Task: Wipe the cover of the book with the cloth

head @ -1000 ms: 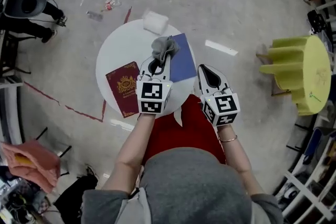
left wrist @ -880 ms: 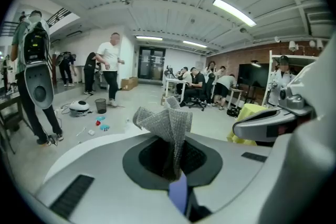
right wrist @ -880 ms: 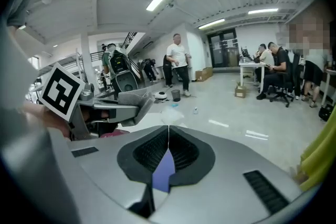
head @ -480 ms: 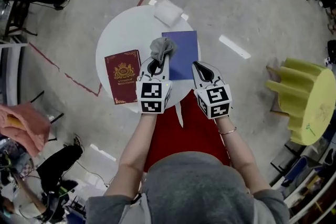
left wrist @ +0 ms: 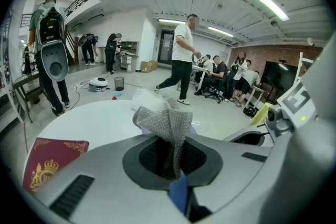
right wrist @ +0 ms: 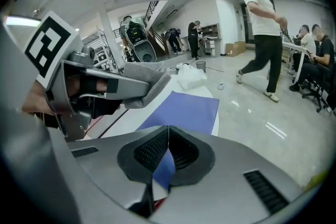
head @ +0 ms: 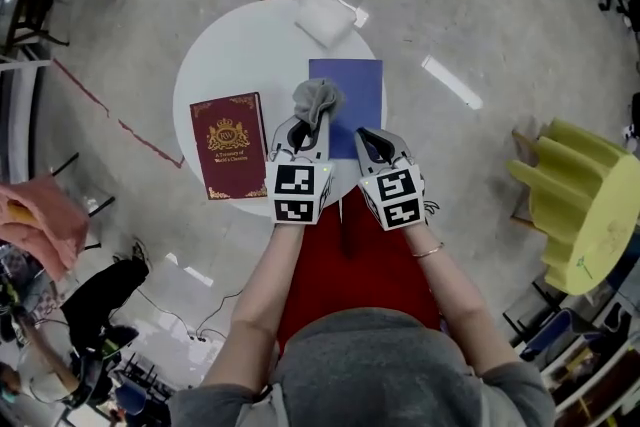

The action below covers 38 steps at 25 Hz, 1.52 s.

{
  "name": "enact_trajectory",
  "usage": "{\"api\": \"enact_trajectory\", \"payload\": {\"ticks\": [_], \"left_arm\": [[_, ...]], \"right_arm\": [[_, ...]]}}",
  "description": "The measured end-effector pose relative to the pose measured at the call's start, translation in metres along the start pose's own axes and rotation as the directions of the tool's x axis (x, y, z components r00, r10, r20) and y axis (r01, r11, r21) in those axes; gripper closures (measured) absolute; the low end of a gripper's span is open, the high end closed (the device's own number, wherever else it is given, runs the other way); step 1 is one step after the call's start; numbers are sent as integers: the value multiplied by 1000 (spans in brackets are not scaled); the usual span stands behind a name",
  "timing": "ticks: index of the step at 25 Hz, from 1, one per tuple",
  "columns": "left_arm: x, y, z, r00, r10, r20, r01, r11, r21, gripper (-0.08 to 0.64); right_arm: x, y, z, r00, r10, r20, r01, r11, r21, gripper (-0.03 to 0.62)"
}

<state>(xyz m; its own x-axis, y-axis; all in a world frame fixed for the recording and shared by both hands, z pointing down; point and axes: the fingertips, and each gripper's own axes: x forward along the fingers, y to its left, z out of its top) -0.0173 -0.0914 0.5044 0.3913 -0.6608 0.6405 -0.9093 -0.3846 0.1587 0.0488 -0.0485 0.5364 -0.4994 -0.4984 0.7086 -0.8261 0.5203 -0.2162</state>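
A blue book [head: 352,85] lies flat on the round white table [head: 235,55], right of centre. My left gripper [head: 304,129] is shut on a grey cloth [head: 315,99], which bunches up beyond the jaw tips over the blue book's left edge. In the left gripper view the cloth [left wrist: 168,124] stands between the jaws, with a strip of the blue book [left wrist: 179,192] below. My right gripper [head: 369,141] is shut with nothing in it, at the blue book's near edge. The right gripper view shows the blue book [right wrist: 185,108] ahead and the left gripper [right wrist: 100,89] beside it.
A dark red book [head: 229,145] with gold print lies on the table's left part, also in the left gripper view [left wrist: 50,165]. A white packet [head: 324,15] sits at the table's far edge. People stand and walk in the room beyond. A yellow stool [head: 585,215] is at the right.
Both grippers have drawn closer together over the blue book's near part. The left one still holds the cloth. The right one has moved left toward the book.
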Motion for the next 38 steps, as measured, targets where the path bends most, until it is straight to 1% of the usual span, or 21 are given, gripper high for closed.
{"api": "enact_trajectory", "payload": {"ticks": [3,7,15,19,22,26,28,31,34,38], "left_arm": [[11,-5,-6,1000,-26,-17,26,1000,-6,531],[31,-10,-7,997,-65,-38,65,998,-5,531],[75,-27,5,986,-143,-91,147,988,39,531],[93,-40,9,975,-185,-121,193,979,64,531],[106,-50,12,968,-211,-137,225,969,97,531],[119,-59,7,956,-237,-172,259,958,124,531],[123,-61,1,952,-237,-195,264,956,127,531],[127,-57,-3,951,-225,-213,255,959,124,531],[128,-48,-7,953,-206,-222,237,964,122,531],[124,-32,-10,959,-168,-228,199,972,122,531]], "right_arm": [[8,-2,-8,1000,-5,-16,5,1000,-16,563],[13,-5,-13,999,-9,-37,9,1000,-3,563],[18,-16,-13,997,-17,-79,17,1000,5,565],[18,-17,-15,996,-16,-92,17,1000,11,565],[18,-20,-17,995,-25,-100,28,999,21,565],[18,-22,-21,993,-35,-109,39,998,39,565],[18,-22,-23,993,-35,-116,41,998,46,565],[20,-22,-25,991,-31,-129,38,998,50,565],[25,-22,-28,988,-31,-148,38,998,48,565],[29,-23,-35,983,-49,-178,53,998,16,565]]}}
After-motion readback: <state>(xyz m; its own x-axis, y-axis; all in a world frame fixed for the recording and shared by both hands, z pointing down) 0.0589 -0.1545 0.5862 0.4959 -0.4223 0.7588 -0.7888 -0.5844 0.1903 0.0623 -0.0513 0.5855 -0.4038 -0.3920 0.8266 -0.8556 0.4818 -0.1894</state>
